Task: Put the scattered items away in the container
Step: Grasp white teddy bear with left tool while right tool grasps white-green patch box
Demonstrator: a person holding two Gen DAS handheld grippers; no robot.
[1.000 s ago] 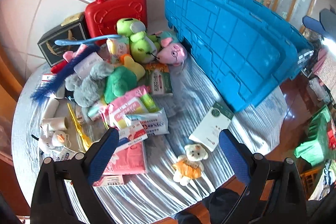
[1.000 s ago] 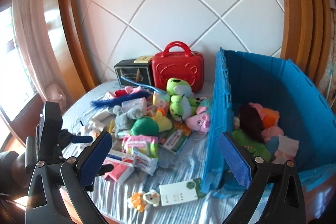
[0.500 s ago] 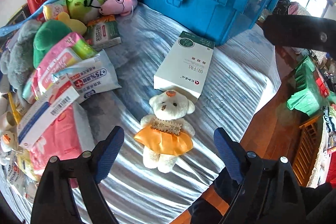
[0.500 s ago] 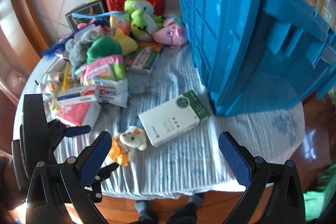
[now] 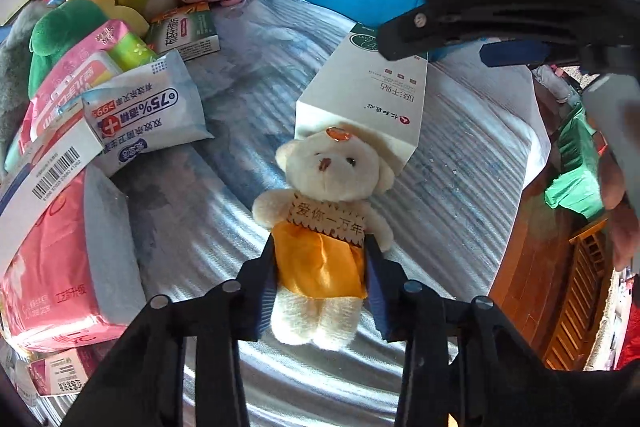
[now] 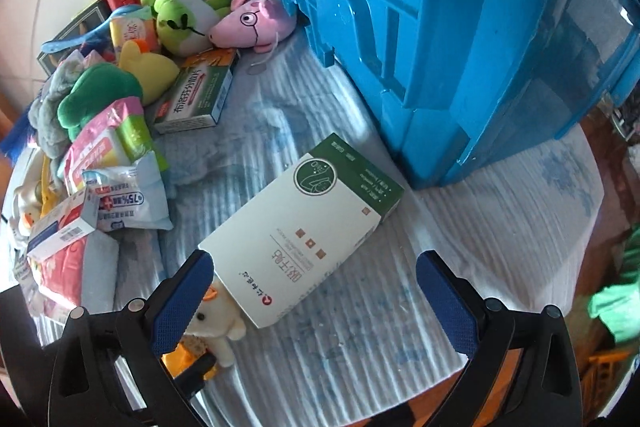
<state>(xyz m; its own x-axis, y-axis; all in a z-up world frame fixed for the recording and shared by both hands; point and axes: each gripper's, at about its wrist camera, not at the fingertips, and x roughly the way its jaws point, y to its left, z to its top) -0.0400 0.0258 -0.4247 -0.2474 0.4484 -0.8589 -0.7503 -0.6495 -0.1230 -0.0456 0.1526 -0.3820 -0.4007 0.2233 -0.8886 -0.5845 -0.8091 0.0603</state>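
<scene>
Pick-up step of the tidying task, seen from both wrist cameras. The left gripper (image 5: 320,279) has just been closing, and its blue pads now sit against the orange dress of the small teddy bear (image 5: 326,219), which lies on its back on the table (image 5: 460,195) with its head touching the white-and-green carton (image 6: 304,231). The right gripper (image 6: 316,291) stands wide open, straddling the near end of that carton without touching it. The blue crate (image 6: 440,27), the container, stands just beyond the carton; a pile of plush toys, tissue packs and a wet-wipe packet (image 5: 148,111) lies to the left. Judged next: lift the bear clear without dragging the carton, close the right gripper across the carton's width, then carry both over the crate's high wall.
</scene>
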